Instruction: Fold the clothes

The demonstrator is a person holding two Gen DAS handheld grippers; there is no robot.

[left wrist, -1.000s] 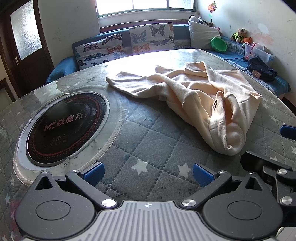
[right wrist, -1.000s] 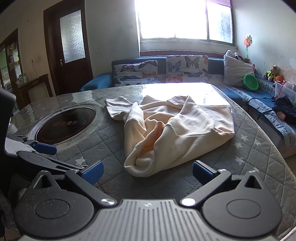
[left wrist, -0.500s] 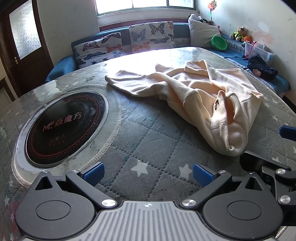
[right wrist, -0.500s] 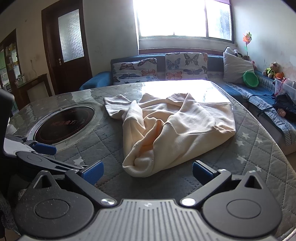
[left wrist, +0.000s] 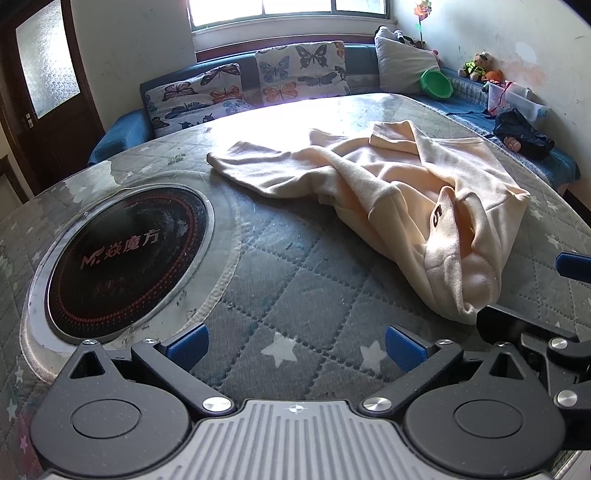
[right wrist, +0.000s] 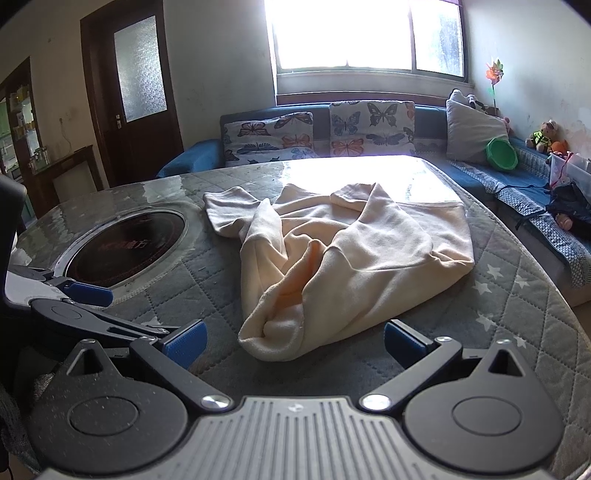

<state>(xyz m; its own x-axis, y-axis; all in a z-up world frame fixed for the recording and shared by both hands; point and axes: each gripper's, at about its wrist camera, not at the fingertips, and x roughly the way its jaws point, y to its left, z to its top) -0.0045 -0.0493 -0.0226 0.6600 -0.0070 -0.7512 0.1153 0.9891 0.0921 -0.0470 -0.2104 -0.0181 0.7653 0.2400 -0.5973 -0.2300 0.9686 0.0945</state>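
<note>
Both grippers w/ jaws spread wide, nothing between the blue pads. Left gripper (left wrist: 295, 347) hovers over the quilted star-print table cover (left wrist: 288, 291); right gripper (right wrist: 293, 345) sits just to its right, and its pad + black linkage show at the right edge of the left wrist view. Likewise the left gripper's pad and arm show at the left edge of the right wrist view.

Cream sweatshirt (left wrist: 399, 195) lies crumpled on the table, unfolded. From the left gripper it's ahead and to the right; nearest bunched end is just ahead of the right gripper's linkage, not touching it as far as I can tell. From the right gripper the sweatshirt (right wrist: 343, 258) is straight ahead, the rolled cuff end (right wrist: 273, 339) right between the two pads' line, just in front. One flat part stretches away to the far left, toward the round black induction hob (left wrist: 122, 258) set in the table, ahead-left of the left gripper. Small dark "5" tag (left wrist: 437, 216) on a fold of the fabric.

Beyond the table: blue sofa w/ butterfly cushions (right wrist: 371, 127), green bowl (right wrist: 500, 153) far right, bright window (right wrist: 362, 33) behind.
</note>
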